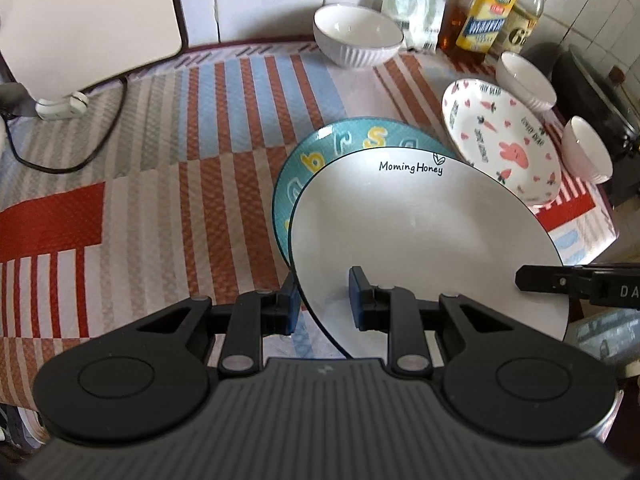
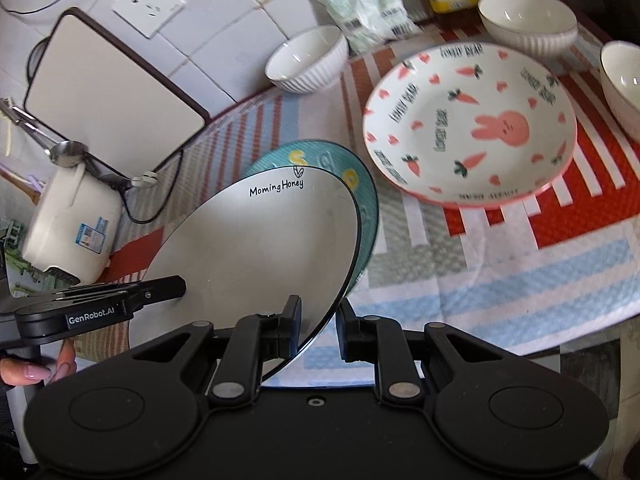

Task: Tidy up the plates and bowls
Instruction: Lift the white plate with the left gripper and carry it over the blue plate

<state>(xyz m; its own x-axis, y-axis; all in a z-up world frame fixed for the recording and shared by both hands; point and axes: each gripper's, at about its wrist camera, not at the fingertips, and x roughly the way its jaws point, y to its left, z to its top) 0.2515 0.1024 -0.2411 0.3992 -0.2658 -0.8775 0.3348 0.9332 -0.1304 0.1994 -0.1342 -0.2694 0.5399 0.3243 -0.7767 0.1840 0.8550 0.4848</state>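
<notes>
Left wrist view: left gripper (image 1: 323, 300) and right gripper (image 2: 318, 330) both clamp white plate (image 1: 420, 232); lower level onto teal plate (image 1: 320, 156) at frame centre.

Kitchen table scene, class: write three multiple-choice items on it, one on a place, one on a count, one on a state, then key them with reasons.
1. Where is the white plate relative to the teal plate?
A. Over it
B. Far from it
C. Underneath it

2. How many white bowls are on the tablecloth?
A. One
B. Three
C. Five

3. How is the white plate held?
A. Left gripper only
B. Right gripper only
C. Both, each clamping its rim

Key: 1 A, it overlaps the teal plate from above. 2 B, three ribbed bowls show, near the bottles and by the rabbit plate. 3 C, each wrist view shows pads on the rim.
</notes>
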